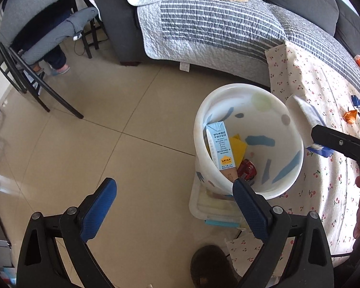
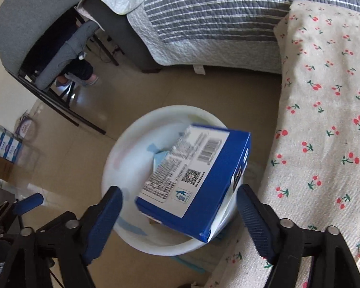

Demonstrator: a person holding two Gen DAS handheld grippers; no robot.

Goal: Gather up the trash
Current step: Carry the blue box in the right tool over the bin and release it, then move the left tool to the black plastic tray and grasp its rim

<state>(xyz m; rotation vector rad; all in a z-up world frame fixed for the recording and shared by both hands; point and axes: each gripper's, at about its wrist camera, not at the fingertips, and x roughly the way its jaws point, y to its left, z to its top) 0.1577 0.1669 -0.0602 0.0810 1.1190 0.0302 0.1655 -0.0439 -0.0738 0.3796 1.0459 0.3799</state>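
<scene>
Blue-and-white box point(image 2: 194, 180) is hanging over the white bucket point(image 2: 122, 148), blurred, between the spread fingers of the right gripper point(image 2: 180, 218); neither pad is visibly touching it, so it is likely dropping. Judgement: keep the fingers wide and centred above the bucket mouth until the box clears the rim. Left gripper point(image 1: 174, 206) is idling open and empty beside the bucket. Only the left view is showing the contents: 1 milk carton point(image 1: 219, 146), yellow wrapper point(image 1: 238, 150), red can point(image 1: 247, 169), plus litter remaining on the cherry-print cloth point(image 1: 307, 88).

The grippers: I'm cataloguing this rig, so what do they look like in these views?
Both the left gripper and right gripper have black angular plastic frames, silver pivot bolts, and flat fingers faced with textured blue pads. No cables or markings show.
</scene>
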